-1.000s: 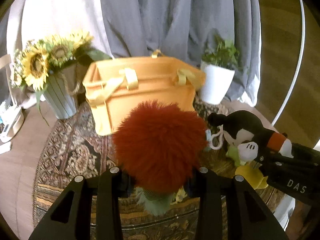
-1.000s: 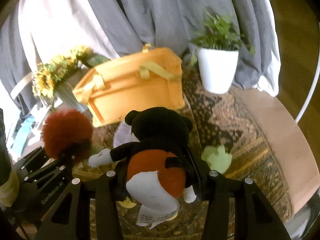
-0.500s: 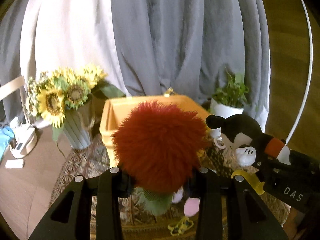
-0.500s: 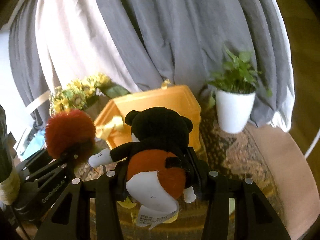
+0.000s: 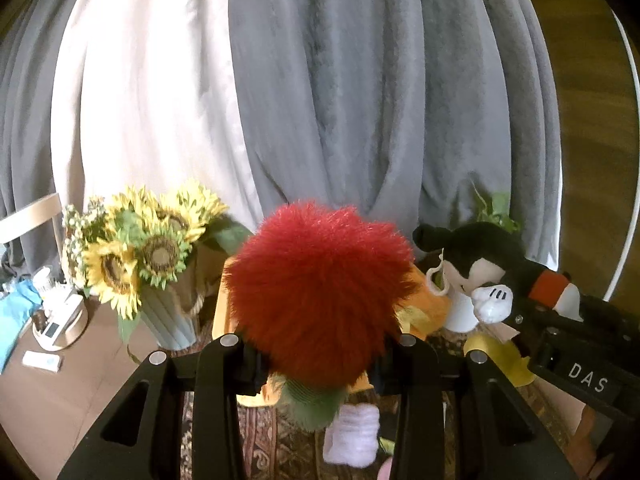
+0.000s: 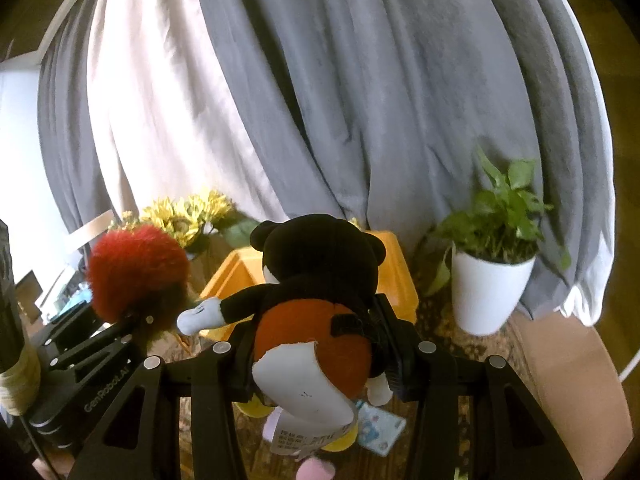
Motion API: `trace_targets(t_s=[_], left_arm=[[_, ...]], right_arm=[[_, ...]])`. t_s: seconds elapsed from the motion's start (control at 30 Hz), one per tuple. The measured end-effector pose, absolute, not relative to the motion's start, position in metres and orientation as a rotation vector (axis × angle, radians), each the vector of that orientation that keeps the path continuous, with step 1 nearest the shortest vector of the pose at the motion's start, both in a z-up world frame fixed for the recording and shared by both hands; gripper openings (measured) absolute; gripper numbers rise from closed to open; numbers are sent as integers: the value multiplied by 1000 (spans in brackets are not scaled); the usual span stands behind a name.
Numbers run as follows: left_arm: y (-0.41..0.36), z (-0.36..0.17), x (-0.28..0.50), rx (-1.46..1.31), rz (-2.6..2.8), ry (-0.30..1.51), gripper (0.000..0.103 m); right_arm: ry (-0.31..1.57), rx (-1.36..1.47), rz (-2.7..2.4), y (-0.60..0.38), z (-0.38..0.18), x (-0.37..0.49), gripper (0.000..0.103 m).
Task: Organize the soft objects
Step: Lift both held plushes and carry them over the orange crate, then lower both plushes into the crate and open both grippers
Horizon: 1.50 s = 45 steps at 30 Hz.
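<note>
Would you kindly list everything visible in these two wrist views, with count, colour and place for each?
Fuzzy plush: one, red with green underside, clamped in the left gripper.
Mouse plush: one, black, red and white, clamped in the right gripper.
Storage box: one, orange, on the rug behind both toys.
Sunflower bouquet: one, yellow, in a pale ribbed vase, left of the box.
Potted plant: one, green in a white pot, right of the box.
Rug: one, brown patterned, underneath.
Curtains: grey and white, background.
Small soft items: white and pink, low on the rug; count unclear.
Left gripper: one, black, shut on the fuzzy plush.
Right gripper: one, black, shut on the mouse plush.
</note>
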<state>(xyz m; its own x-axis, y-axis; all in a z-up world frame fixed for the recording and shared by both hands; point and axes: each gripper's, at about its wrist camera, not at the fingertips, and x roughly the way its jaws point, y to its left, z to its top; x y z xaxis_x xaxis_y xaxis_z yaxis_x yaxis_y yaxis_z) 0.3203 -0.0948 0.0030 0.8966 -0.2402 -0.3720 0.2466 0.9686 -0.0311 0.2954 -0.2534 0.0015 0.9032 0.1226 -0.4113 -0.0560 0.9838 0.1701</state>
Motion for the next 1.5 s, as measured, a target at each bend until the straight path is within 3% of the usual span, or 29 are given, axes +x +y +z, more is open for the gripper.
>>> trace_targets(t_s=[0.77,1.5], left_arm=[[-103,-7,433,42,-169,404,37],[-111,-76,517,59,-175,637,39]], right_arm=[[478,99,168,-256,-8,431,49],[787,95,206,-251,-76,519,49]])
